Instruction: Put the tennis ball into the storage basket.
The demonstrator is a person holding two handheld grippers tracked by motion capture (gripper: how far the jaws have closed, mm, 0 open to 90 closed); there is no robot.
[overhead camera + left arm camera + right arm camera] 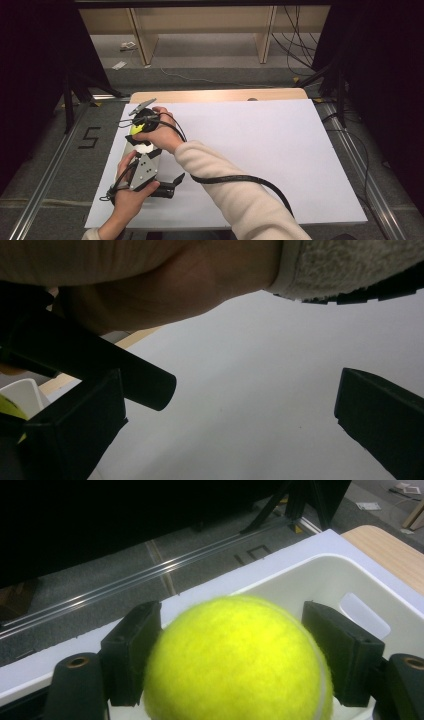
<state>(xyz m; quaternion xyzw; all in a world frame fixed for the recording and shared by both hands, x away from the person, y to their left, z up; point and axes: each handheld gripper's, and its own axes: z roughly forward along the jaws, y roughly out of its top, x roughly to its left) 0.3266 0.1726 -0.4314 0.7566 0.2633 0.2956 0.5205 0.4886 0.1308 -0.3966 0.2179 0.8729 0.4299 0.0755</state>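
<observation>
Right gripper [235, 645] clamped on yellow tennis ball [235, 660] — pads pressing both sides, ball held over white bin [320, 575] at table's left edge. Left gripper [230, 425] jaws wide apart, nothing between them — white tabletop sheet [250, 390] beneath. High view: left hand [127, 197] just beside bin's near end.

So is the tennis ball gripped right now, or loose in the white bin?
Gripped. In the right gripper view, the right gripper has both jaws pressed against the sides of the tennis ball, above the white bin.
</observation>
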